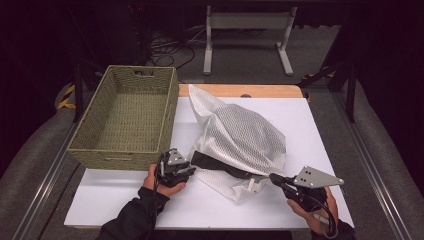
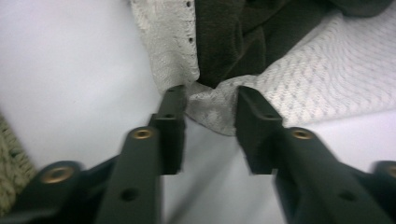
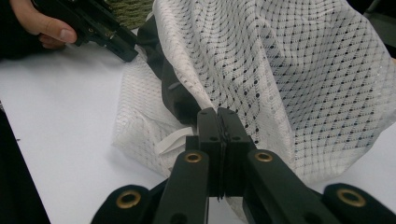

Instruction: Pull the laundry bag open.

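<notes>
A white mesh bag (image 1: 240,135) lies on the white board (image 1: 150,200) with a dark garment (image 1: 220,167) poking out of its near opening. My left gripper (image 1: 191,167) sits at the left end of that opening. In the left gripper view its jaws (image 2: 210,98) stand apart, with a corner of the mesh bag (image 2: 327,84) lying between them below the dark garment (image 2: 243,42). My right gripper (image 1: 272,177) is at the opening's right end. Its jaws (image 3: 218,112) are pressed together on the edge of the mesh bag (image 3: 289,70), beside the dark garment (image 3: 173,88).
A green woven basket (image 1: 125,155) stands empty at the left, its near corner close to my left hand. A metal frame (image 1: 247,22) stands on the floor beyond the table. Bare white board lies in front of the bag.
</notes>
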{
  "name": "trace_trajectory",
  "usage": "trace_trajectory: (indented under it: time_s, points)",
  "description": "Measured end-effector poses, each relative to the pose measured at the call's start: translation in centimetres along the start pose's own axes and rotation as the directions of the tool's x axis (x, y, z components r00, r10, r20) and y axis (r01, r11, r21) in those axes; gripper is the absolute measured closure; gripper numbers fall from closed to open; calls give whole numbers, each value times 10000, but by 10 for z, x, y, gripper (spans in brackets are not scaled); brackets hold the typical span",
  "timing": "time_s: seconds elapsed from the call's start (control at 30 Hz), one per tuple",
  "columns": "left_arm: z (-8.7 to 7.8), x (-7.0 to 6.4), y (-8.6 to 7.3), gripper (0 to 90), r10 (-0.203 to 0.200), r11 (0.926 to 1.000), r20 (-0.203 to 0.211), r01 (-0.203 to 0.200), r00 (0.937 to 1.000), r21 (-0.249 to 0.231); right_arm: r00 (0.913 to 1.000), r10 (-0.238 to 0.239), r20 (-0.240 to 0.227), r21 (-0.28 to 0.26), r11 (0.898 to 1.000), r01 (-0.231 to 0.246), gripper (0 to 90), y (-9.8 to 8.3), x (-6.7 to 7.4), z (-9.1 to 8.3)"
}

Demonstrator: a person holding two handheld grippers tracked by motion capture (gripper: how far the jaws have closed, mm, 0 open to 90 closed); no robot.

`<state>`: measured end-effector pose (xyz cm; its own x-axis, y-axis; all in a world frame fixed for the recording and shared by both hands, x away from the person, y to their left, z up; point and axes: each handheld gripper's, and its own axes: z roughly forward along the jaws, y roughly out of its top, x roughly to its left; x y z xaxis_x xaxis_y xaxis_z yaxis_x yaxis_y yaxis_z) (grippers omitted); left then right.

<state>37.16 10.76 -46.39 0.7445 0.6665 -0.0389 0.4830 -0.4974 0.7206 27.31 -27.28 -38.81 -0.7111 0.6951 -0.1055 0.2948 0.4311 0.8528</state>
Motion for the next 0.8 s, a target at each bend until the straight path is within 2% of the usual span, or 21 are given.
trace_trajectory:
  time_s: [0.03, 0.1, 0.13, 0.23, 0.27, 0.33, 0.37, 0.4, 0.43, 0.53, 0.6, 0.67, 0.7, 0.8]
  points:
    - [0, 0, -1, 592, -82, 10000, 107, 83, 9999, -40, 10000, 0, 0, 0, 10000, 0, 894, 0, 0, 0]
    - [2, -1, -1, 464, -79, 9994, 757, 103, 9971, -322, 9999, -7, -144, -71, 10000, 6, 893, 1, 0, 2]
    - [2, -1, -1, 413, -79, 9994, 757, 103, 9971, -322, 9999, -7, -144, -71, 10000, 6, 893, 1, 0, 2]
    - [7, -7, 3, 395, 122, 9998, 654, -112, 9978, -163, 9989, -18, -471, -100, 9999, 14, 892, 2, 3, 8]
    - [8, -8, 4, 418, 171, 9997, 553, -162, 9983, -159, 9985, -74, -547, -52, 10000, 71, 891, 2, 4, 10]
    - [9, -8, 6, 523, 212, 9997, 241, -209, 9995, -109, 9968, -155, -779, 1, 9999, 155, 889, 3, 8, 15]
    - [8, -5, 7, 639, 249, 9997, 219, -247, 9994, -84, 9963, -255, -824, 31, 9997, 259, 889, 3, 10, 18]
    - [7, -2, 7, 793, 186, 9998, 306, -185, 9994, -30, 9954, -284, -917, 87, 9995, 293, 889, 4, 12, 20]
    - [5, 1, 5, 848, 100, 10000, 482, -99, 9988, -13, 9944, -327, -1008, 102, 9994, 339, 888, 4, 14, 22]
    - [-6, -1, 0, 880, 249, 9997, 551, -247, 9982, -36, 9907, -499, -1269, 220, 9984, 531, 887, 3, 20, 28]
    - [-19, -7, -4, 883, 404, 9991, 734, -395, 9965, -142, 9902, -574, -1274, 216, 9979, 606, 886, 3, 22, 30]
    - [-34, -15, -9, 882, 503, 9983, 663, -483, 9965, -320, 9911, -589, -1194, 114, 9981, 607, 885, 5, 22, 30]
    - [-41, -18, -12, 882, 557, 9978, 815, -526, 9951, -393, 9916, -568, -1161, 53, 9983, 578, 886, 6, 22, 31]
    - [-56, -29, -28, 888, 691, 9973, 874, -665, 9938, -326, 9913, -638, -1155, -147, 9979, 625, 887, 11, 25, 32]
